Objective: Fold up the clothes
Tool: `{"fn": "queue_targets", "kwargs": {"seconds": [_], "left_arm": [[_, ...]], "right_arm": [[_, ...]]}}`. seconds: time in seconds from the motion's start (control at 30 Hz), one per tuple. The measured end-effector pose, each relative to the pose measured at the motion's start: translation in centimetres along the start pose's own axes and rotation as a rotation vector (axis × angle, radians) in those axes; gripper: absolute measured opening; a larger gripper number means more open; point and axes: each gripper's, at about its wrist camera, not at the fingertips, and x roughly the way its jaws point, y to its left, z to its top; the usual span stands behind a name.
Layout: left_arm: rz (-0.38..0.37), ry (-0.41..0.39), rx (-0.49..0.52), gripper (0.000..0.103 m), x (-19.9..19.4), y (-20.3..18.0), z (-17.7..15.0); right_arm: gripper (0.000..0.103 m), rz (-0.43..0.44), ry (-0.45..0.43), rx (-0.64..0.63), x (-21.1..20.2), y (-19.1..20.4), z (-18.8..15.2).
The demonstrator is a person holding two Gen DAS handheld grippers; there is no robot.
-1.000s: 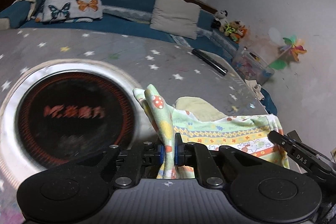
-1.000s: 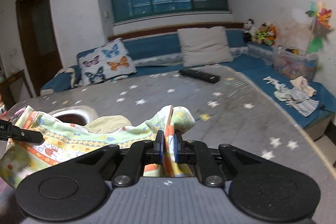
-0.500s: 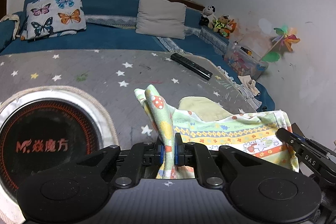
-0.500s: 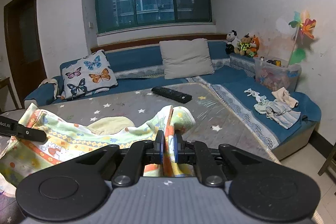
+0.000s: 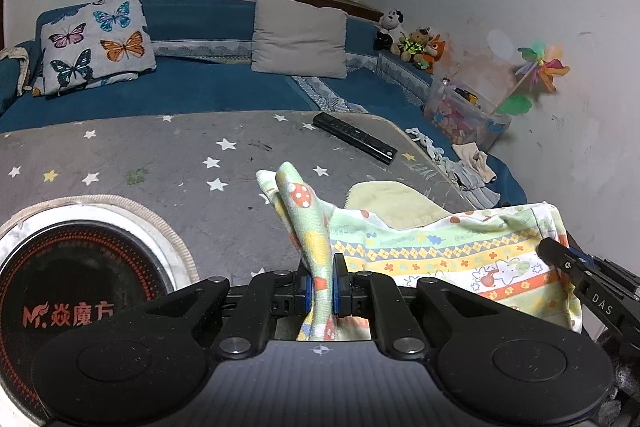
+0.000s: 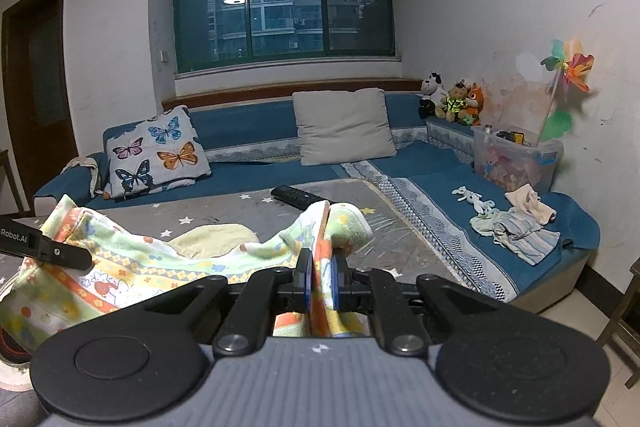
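Note:
A small patterned garment (image 5: 440, 251), pale green with orange and yellow bands, hangs stretched between my two grippers above the grey star-print table (image 5: 168, 163). My left gripper (image 5: 320, 287) is shut on one corner of it. My right gripper (image 6: 320, 283) is shut on the other corner; the cloth (image 6: 152, 267) sags between them. Each gripper's fingers show in the other's view: the right gripper (image 5: 576, 267) at the right edge and the left gripper (image 6: 44, 247) at the left edge. A pale yellow cloth (image 5: 392, 203) lies on the table behind the garment.
A black remote (image 5: 354, 137) lies at the table's far edge. A round induction cooker (image 5: 80, 291) sits at the near left. A blue sofa (image 6: 256, 147) with a butterfly pillow (image 6: 156, 151) and a grey pillow (image 6: 344, 125) wraps round. Loose clothes (image 6: 516, 223) and a toy bin (image 6: 516, 159) sit at right.
Both grippers have risen and tilted upward with the garment still held between them; the window and the sofa's back now show more. The grip on the cloth is unchanged.

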Motion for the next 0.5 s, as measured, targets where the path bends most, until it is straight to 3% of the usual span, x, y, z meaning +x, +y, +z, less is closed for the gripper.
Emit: {"fn": "queue_targets", "kwargs": {"seconds": [0.5], "left_arm": [[0.022,0.022,0.054,0.010,2.2,-1.3,-0.3]], "right_arm": [[0.008,-0.029,0.023,0.004,0.5,-0.7,-0.5]]}}
